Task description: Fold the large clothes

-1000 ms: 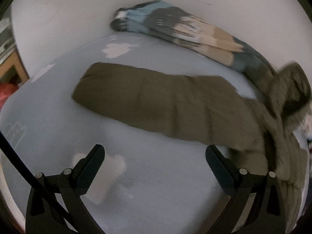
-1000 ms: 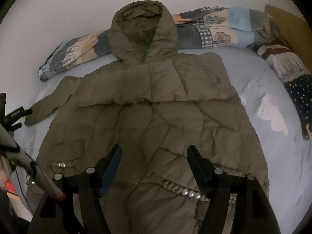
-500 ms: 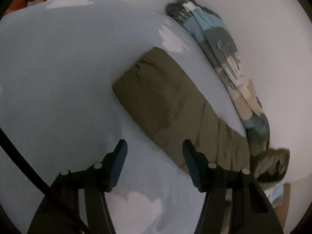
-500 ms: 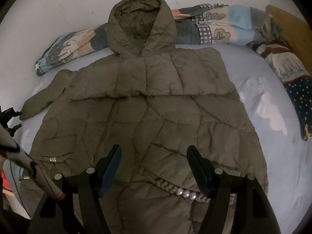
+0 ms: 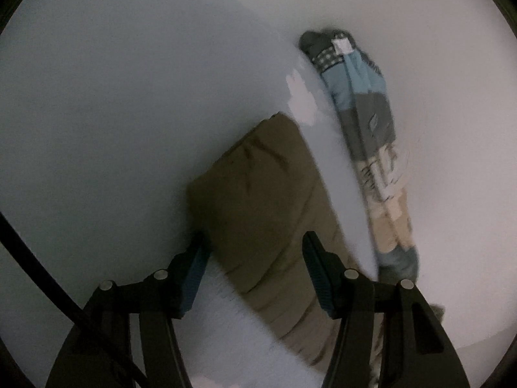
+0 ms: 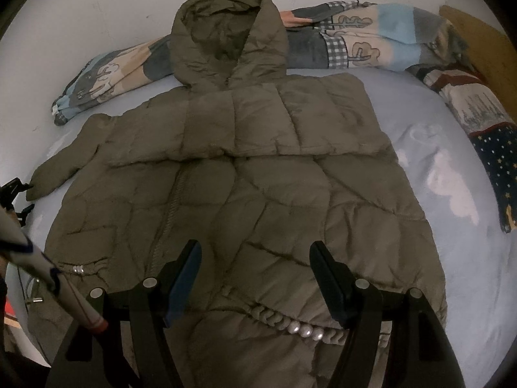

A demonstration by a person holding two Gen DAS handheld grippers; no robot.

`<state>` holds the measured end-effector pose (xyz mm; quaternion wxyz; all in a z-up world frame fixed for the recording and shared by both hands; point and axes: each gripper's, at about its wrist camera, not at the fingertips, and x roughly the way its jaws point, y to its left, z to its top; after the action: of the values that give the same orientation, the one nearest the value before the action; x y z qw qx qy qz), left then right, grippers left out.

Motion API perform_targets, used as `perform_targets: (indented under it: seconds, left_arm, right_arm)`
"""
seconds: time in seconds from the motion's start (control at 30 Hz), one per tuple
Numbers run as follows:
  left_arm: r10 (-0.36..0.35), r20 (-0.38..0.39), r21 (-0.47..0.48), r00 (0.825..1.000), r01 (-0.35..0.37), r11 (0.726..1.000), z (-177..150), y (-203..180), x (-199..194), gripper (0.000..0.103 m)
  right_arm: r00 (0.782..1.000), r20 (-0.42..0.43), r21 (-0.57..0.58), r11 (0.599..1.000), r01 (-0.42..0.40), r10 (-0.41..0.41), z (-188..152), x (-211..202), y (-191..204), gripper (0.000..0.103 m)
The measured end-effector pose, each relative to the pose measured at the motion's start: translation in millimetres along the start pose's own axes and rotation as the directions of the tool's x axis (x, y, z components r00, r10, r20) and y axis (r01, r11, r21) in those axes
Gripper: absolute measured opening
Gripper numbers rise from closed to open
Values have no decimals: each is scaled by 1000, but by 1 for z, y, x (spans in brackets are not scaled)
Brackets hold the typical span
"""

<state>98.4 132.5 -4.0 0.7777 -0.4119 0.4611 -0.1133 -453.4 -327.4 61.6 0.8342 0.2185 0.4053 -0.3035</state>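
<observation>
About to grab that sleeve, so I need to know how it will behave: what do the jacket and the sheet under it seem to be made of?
The jacket looks like thin synthetic shell over soft padding: olive, stitched into puffy quilted panels, faint sheen, fine wrinkles. Its sleeve looks equally puffy. The sheet looks like matte woven cotton, pale blue with white cloud prints, though fibre cannot be confirmed.

Left claw (image 5: 255, 252), narrowed, now astride sleeve (image 5: 258, 200).

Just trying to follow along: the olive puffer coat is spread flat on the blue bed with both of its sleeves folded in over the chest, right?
Not quite. Only one sleeve is folded across the puffer coat; the other sleeve lies stretched out on the bed, as the right wrist view shows.
</observation>
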Motion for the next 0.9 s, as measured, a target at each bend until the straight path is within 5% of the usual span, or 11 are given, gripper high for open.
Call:
perform_targets:
  seconds: [0.1,0.17,0.27,0.63,0.77,0.9]
  left_arm:
    - [-18,24,-32,1000,19,999,1,0,4,57]
    - [8,34,-14,999,-8,1000,1,-5,6,22]
    - [9,57,5,998,-10,1000,-1,-12,2,15]
    - [-52,139,250,989,16,968,-23,-99,-47,15]
    - [-126,127,337,984,77,938,-45,-142,-74,15]
    - [-196,105,464,975,126,877,-88,-194,-102,15]
  right_arm:
    - [1000,-2,-3,1000,3,-3,0,2,1,74]
    - [1000,-2,-6,1000,4,-4,0,3,1,74]
    - [1000,1,-6,1000,11,-11,1,3,0,74]
    - [998,59,54,998,14,-17,7,-15,-17,74]
    - [996,85,84,996,17,-25,11,-24,-26,74]
    - [993,112,132,991,18,-33,16,-34,-40,74]
